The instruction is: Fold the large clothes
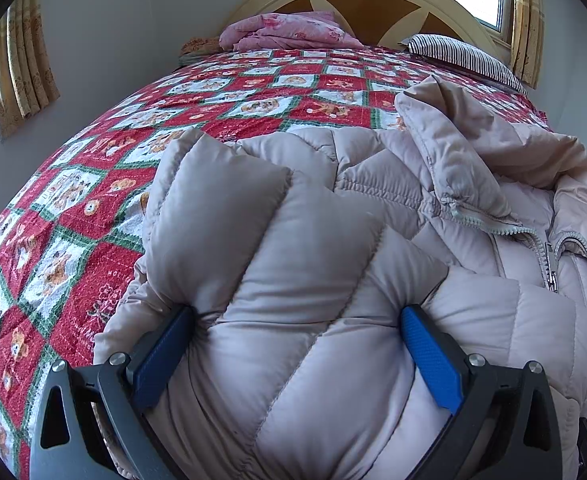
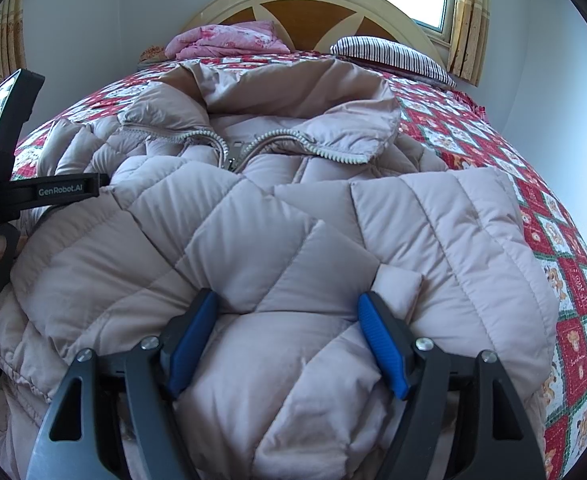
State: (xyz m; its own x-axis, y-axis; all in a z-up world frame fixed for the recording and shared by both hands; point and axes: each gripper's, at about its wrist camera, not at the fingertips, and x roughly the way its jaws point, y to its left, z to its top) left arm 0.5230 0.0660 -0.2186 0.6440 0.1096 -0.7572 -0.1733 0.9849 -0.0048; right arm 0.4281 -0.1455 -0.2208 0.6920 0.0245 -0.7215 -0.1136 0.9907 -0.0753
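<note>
A large beige quilted puffer jacket (image 1: 353,216) lies on the bed, its zipper and hood toward the headboard; it also fills the right wrist view (image 2: 277,208). My left gripper (image 1: 297,312) stands wide apart around a thick bunched part of the jacket's left side, blue pads (image 1: 433,360) pressing the padding. My right gripper (image 2: 287,300) likewise straddles a fold of the jacket's right half, its fingers (image 2: 381,340) against the fabric. The left gripper's body shows at the left edge of the right wrist view (image 2: 21,196).
A red and white patchwork bedspread (image 1: 93,200) covers the bed. A pink folded quilt (image 1: 289,32) and a striped pillow (image 1: 461,56) lie by the curved headboard (image 2: 305,0). Curtained windows stand behind and at left.
</note>
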